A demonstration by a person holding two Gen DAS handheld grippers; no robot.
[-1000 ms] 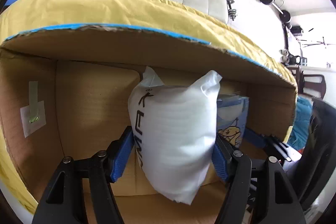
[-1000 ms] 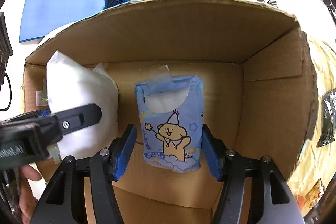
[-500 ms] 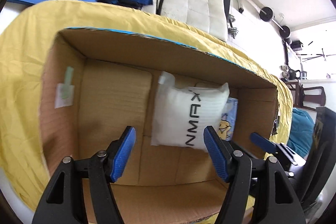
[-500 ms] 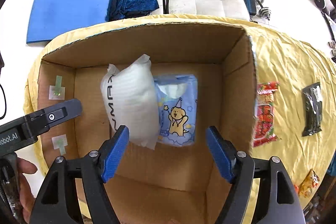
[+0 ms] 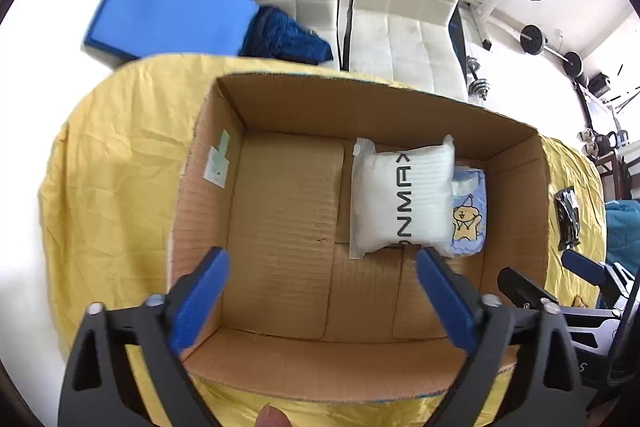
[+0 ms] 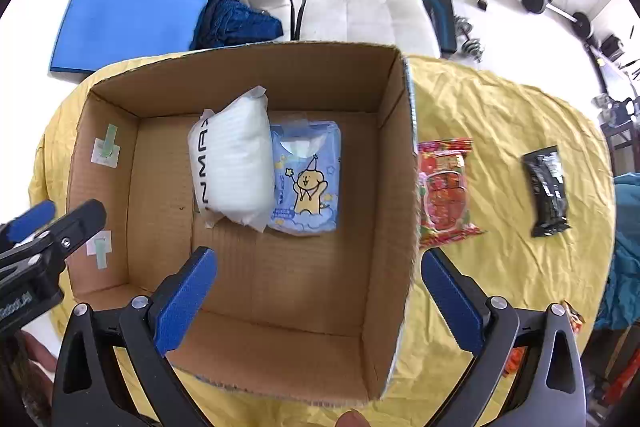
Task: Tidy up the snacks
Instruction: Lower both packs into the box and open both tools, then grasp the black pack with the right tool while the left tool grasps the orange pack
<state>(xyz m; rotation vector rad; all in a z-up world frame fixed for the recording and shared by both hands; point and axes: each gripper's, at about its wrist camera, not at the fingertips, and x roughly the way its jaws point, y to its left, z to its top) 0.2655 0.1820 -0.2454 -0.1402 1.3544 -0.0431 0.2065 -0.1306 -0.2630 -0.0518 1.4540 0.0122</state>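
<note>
Both grippers are hanging above the cardboard box (image 6: 404,163), jaws released and gripping nothing. The left gripper (image 5: 320,297) is looking down at the white bag (image 5: 400,203), lying just ahead of its right jaw. Ahead of the right gripper (image 6: 318,297), the blue packet (image 6: 306,179) is touching that bag, probably to save space. Right of the jaws, the red packet (image 6: 442,193) and black packet (image 6: 546,191) are waiting on the tabletop (image 6: 500,115).
</note>
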